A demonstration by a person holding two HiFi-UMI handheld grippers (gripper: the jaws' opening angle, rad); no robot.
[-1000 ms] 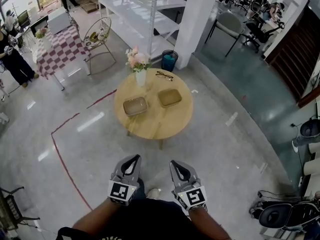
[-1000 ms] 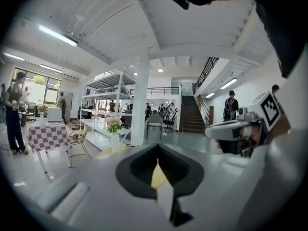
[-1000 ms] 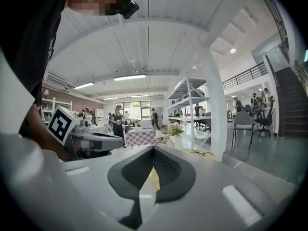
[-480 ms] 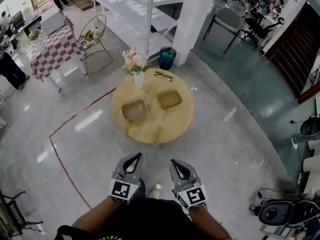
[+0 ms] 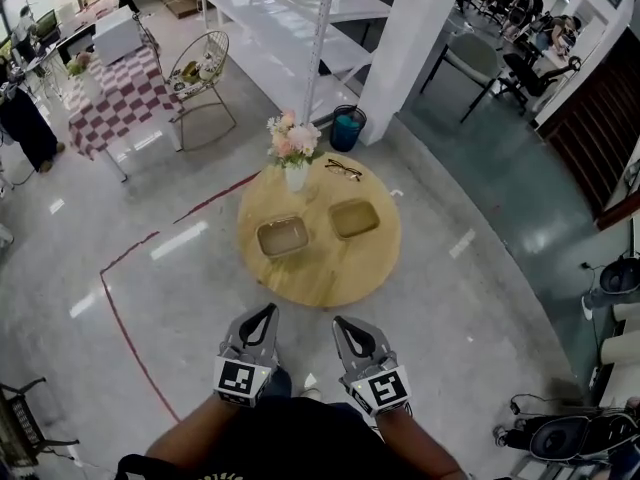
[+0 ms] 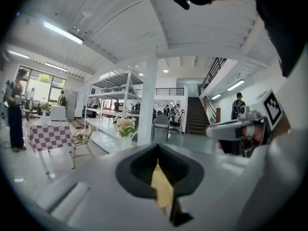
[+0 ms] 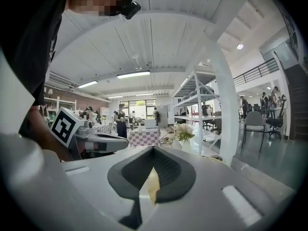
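My left gripper (image 5: 262, 313) and right gripper (image 5: 342, 323) are held side by side close to the person's body, above grey floor, both shut with nothing between the jaws. They point toward a round wooden table (image 5: 372, 268) a short way ahead. On it sit two shallow tan trays, the left tray (image 5: 284, 237) and the right tray (image 5: 354, 218), a white vase of pink flowers (image 5: 294, 148) and a pair of glasses (image 5: 343, 168). In the left gripper view the vase (image 6: 126, 129) shows beyond the shut jaws; the right gripper view shows the flowers (image 7: 184, 133) too.
A white pillar (image 5: 410, 38) and a blue bin (image 5: 349, 128) stand behind the table. White shelving (image 5: 290, 18), a wire chair (image 5: 200, 68) and a checkered table (image 5: 110, 93) lie far left. Red tape (image 5: 120, 318) marks the floor. Equipment (image 5: 570, 433) sits at the lower right.
The round table sits lower and a little to the right in the head view, so it is nearer. Both grippers keep their pose and stay shut.
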